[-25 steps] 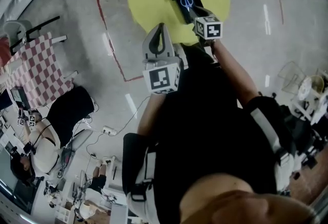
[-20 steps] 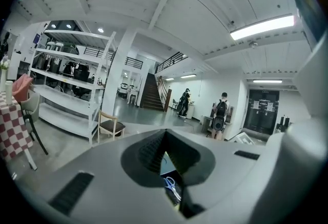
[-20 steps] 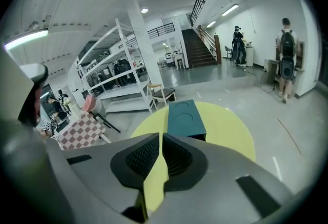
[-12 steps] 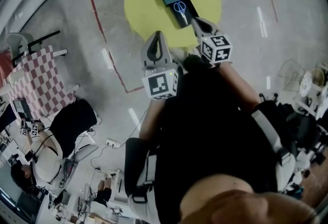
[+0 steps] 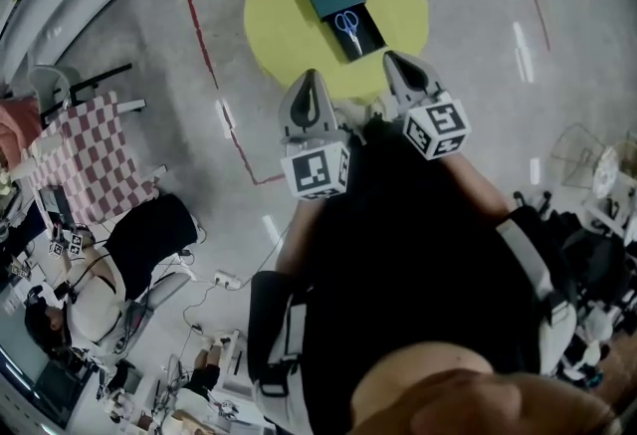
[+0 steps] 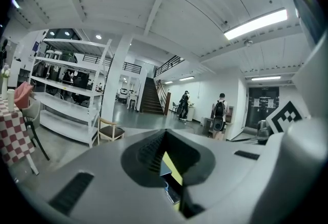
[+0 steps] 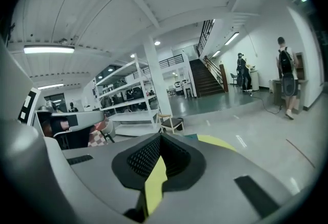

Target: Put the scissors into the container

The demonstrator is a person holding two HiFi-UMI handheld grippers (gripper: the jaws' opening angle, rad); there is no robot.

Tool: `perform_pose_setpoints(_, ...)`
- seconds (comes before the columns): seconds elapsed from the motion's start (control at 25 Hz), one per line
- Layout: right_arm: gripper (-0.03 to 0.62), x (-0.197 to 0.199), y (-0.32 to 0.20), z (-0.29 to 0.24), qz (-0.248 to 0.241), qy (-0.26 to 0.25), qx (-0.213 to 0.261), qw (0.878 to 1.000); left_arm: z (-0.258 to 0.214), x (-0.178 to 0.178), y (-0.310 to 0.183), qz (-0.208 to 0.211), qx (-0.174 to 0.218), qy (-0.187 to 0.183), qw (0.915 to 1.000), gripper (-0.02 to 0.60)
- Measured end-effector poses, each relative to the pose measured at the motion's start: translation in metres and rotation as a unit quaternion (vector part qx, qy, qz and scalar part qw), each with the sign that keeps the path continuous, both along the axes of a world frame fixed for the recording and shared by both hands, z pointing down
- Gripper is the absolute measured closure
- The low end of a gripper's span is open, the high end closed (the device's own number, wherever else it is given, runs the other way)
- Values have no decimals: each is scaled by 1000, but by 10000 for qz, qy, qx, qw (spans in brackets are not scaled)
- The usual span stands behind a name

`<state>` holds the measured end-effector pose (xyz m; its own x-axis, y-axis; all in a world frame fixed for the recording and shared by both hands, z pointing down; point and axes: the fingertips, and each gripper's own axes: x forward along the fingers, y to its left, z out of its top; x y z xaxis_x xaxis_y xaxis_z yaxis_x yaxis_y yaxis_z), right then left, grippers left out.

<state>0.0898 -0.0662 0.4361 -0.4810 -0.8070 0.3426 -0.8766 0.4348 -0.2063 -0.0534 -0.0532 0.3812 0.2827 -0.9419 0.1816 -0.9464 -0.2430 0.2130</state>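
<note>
Setting: grey workshop floor, with a round yellow counter [image 5: 289, 15] ahead of both jaws.
Change: the right gripper [image 5: 390, 58] has drawn back from the scissors [image 5: 347, 28], which now lie free in the open container [image 5: 370, 24], well beyond its jaws.
Meaning: the placing looks done.
Pose: the left gripper [image 5: 310, 77] is held beside the right, both pointing forward.
Jaws: both pairs pressed together, holding nothing.

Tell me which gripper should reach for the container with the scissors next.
Right, probably. The right gripper sits nearer the container's open end, where the scissors lie, and points roughly toward it. The left gripper is farther away, off to the side. Neither holds anything.
</note>
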Motion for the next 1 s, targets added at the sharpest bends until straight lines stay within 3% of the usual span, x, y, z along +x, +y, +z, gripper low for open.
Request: perform_pose_setpoints(1.0, 597, 28, 13, -9, -219, -190, 147, 9995, 1, 38, 11, 8, 36, -249, 9997, 583)
